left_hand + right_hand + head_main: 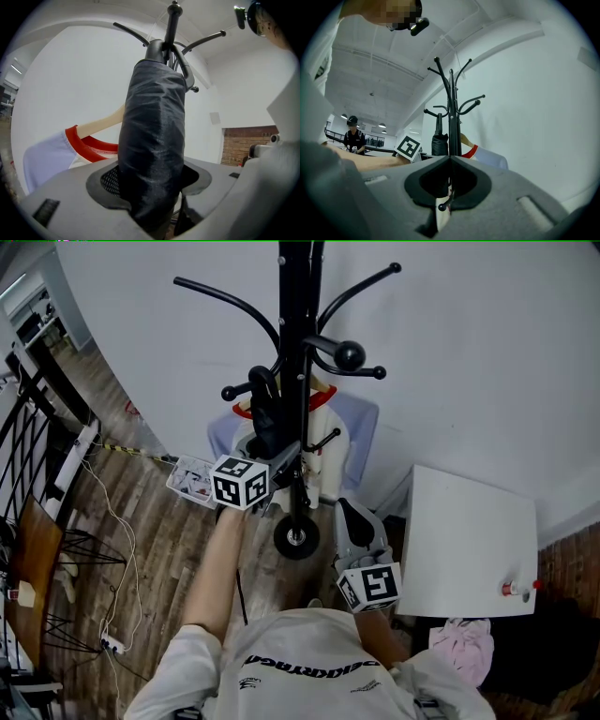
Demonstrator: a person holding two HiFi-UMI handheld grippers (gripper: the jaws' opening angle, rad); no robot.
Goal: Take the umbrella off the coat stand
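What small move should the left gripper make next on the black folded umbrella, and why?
Probably finish closing the left gripper until its pads press the black folded fabric umbrella. Its jaws are closing with the umbrella between them, and it hangs on the black metal coat stand.

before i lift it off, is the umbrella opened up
No, the umbrella hangs from the coat stand folded shut and wrapped tight.

A black folded umbrella (pixel 265 415) hung at the left of a black metal coat stand (pixel 298 315) — lilac shirt (pixel 361 420) behind it, white square cabinet (pixel 469 532) at its right.
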